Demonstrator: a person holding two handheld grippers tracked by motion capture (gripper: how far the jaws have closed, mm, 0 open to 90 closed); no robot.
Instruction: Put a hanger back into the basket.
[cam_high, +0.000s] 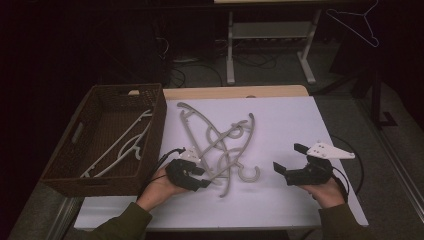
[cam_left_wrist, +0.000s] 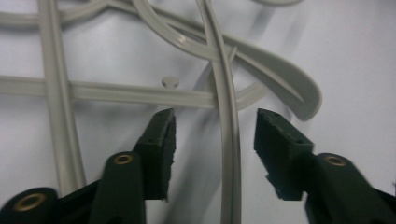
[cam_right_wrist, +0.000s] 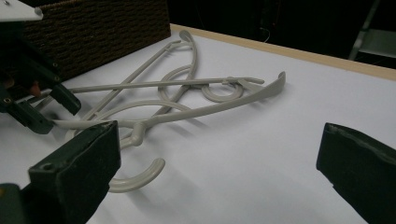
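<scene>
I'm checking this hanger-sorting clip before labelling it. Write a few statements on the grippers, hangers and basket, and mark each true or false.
1. The left gripper has its fingers apart around a thin bar of a grey plastic hanger. True.
2. The right gripper is shut on a hanger. False: it is open over bare white table, holding nothing.
3. The dark brown woven basket already has a pale hanger inside. True.
4. The basket stands on the person's right. False: it stands at the table's left edge.
5. The tangled grey hangers lie on the table. True.
</scene>
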